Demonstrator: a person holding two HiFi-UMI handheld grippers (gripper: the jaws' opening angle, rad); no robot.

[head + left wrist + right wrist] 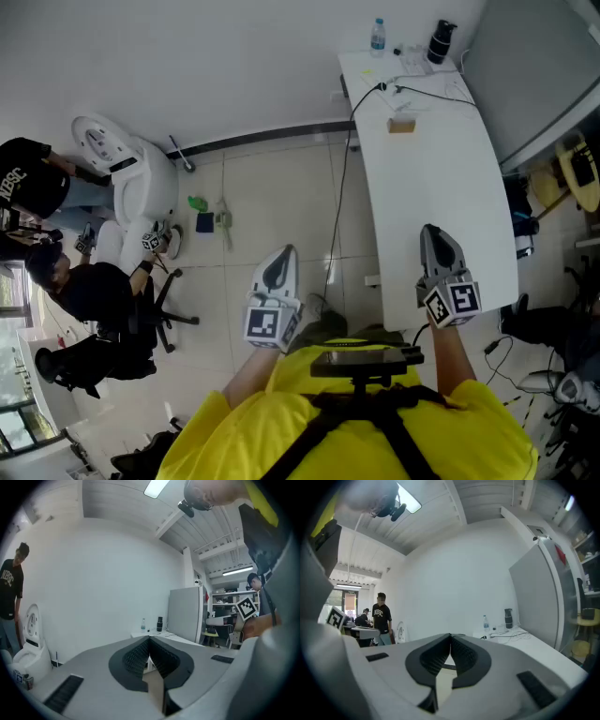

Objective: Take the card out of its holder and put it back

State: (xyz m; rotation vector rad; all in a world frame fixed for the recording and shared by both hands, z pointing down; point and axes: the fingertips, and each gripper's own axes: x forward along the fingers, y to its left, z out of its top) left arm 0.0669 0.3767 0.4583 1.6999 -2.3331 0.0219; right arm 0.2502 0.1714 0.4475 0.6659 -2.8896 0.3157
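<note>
1. Seen from the head view, a person in a yellow shirt stands at the bottom of the frame and holds a gripper in each hand.
2. The left gripper [280, 264] is at lower centre, over the tiled floor [272, 197], left of the desk's near end. In its own view its jaws are pressed together at the tips, with nothing between them.
3. The right gripper [437, 240] is at lower right, over the near end of the long white desk [441, 187]. In its own view its jaws are likewise pressed together and empty.
4. The desk runs from lower right up to the top of the frame, right of centre.
5. A small tan card holder [401, 125] stands on the far part of the desk, in the upper right of the frame, well apart from both grippers. It is too small to tell whether the card is in it.
6. Beyond the holder, at the desk's far edge, stand a clear water bottle [378, 36] and a black tumbler [440, 42]. A dark cable [424, 91] lies across the desk between them and the holder.
7. At the left of the frame a white toilet [131, 183] stands on the floor. Two people in black [89, 291] are beside it.
</note>
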